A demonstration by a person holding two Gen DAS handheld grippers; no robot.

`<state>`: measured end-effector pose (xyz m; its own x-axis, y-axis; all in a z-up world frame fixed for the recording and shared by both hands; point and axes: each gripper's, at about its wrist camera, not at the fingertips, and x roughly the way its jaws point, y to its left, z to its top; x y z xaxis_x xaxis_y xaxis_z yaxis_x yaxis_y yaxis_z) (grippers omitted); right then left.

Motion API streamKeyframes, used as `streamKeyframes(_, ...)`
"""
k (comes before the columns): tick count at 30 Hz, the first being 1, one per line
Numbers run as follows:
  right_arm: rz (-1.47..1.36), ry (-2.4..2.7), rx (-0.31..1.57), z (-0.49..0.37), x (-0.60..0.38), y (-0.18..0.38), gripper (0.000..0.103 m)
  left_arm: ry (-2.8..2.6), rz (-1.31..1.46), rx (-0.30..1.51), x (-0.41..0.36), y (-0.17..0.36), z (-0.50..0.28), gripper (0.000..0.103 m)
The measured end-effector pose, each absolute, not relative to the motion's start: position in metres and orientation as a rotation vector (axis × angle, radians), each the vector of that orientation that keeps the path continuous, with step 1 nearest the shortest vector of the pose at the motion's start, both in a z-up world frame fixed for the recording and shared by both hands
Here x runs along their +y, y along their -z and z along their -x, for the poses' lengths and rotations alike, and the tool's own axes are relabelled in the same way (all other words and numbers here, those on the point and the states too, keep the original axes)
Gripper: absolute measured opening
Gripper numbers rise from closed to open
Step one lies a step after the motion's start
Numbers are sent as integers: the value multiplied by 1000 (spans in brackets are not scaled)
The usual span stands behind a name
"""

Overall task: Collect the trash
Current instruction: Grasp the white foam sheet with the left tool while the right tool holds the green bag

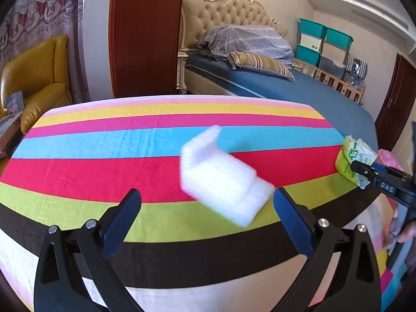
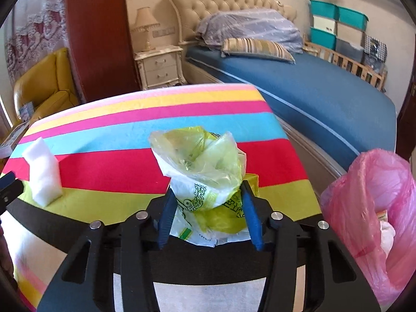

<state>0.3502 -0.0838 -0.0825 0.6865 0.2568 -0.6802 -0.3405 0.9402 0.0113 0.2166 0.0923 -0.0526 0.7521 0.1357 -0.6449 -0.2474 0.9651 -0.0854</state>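
A crumpled green and white plastic bag [image 2: 202, 161] stands on the striped cloth [image 2: 104, 171] near its front edge. My right gripper [image 2: 208, 191] is shut on the bag's lower part, with both blue pads pressing into the plastic. In the left wrist view the same bag [image 1: 351, 158] shows at the far right with the right gripper [image 1: 357, 167] on it. A white L-shaped foam piece [image 1: 221, 182] lies on the cloth [image 1: 78, 176]. My left gripper [image 1: 207, 192] is open just short of the foam, whose near corner lies close to the right finger. The foam [image 2: 43, 176] also appears at the left of the right wrist view.
A pink plastic bag [image 2: 377, 208], open at the top with some trash inside, stands off the table's right edge. Behind the table are a blue bed [image 2: 325, 96], a nightstand [image 2: 160, 67], a dark wooden panel [image 2: 101, 39] and a yellow armchair [image 1: 39, 83].
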Motion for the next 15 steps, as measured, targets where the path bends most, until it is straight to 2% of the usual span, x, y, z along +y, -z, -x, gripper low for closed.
streamKeyframes(15, 54, -377, 726, -346, -95, 77, 46, -441, 209, 817, 82, 65, -284, 98)
